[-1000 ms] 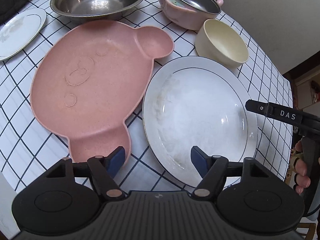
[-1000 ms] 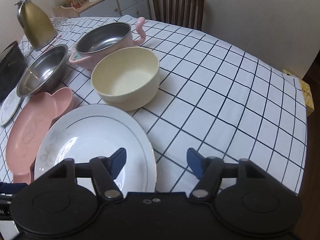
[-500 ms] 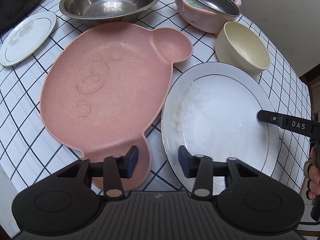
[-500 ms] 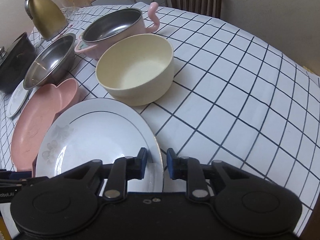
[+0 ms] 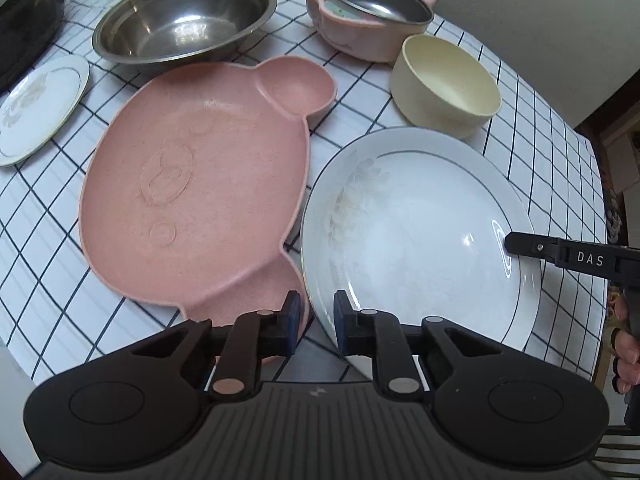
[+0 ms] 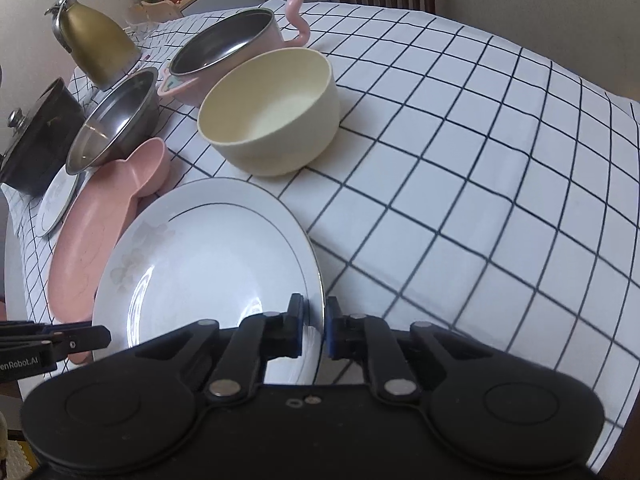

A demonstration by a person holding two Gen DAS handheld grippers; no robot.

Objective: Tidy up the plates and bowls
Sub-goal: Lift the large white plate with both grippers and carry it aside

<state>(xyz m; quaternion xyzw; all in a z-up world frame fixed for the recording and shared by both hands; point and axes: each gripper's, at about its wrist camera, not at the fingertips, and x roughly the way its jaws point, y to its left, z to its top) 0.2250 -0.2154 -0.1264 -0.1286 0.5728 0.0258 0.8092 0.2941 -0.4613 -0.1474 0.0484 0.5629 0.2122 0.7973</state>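
Both grippers, left gripper (image 5: pixel 316 322) and right gripper (image 6: pixel 313 330), have just clamped opposite rims of the white porcelain plate (image 5: pixel 420 236): rigid, glossy, slippery, breakable; lift level.

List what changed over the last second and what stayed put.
Both grippers' jaws have just been closing on opposite edges of the white plate: the left gripper at its near-left rim, the right gripper at its right rim. The pink tray, cream bowl and steel bowl stayed put.
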